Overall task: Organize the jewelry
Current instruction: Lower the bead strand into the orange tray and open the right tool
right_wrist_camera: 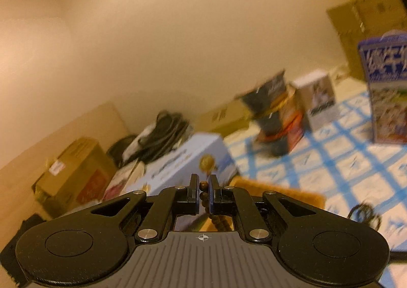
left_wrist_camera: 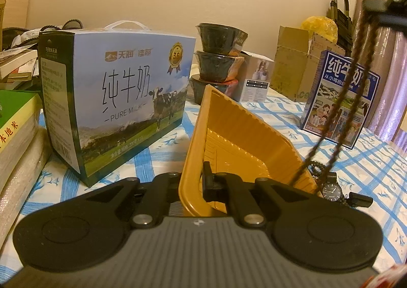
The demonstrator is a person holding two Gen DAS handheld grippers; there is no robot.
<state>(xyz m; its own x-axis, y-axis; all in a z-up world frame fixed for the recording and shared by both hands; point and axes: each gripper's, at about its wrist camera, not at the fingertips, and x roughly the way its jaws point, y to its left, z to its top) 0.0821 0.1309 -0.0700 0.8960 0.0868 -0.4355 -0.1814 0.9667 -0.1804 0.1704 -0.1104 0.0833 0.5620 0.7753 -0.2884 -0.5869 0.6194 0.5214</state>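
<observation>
My left gripper is shut on the near rim of a yellow plastic tray, which stands tilted up on the checked tablecloth. At the upper right of the left wrist view, my right gripper hangs above the table with a long strand of brown beads dangling from it; the strand's lower end reaches the tray's right edge. The right wrist view is blurred, but shows my right gripper shut on those beads, with the tray below. A black wristwatch and a dark bead bracelet lie beside the tray.
A large pure-milk carton stands left of the tray, with stacked books beyond it. Three stacked black bowls, a small white box, cardboard boxes and a blue milk box line the back and right.
</observation>
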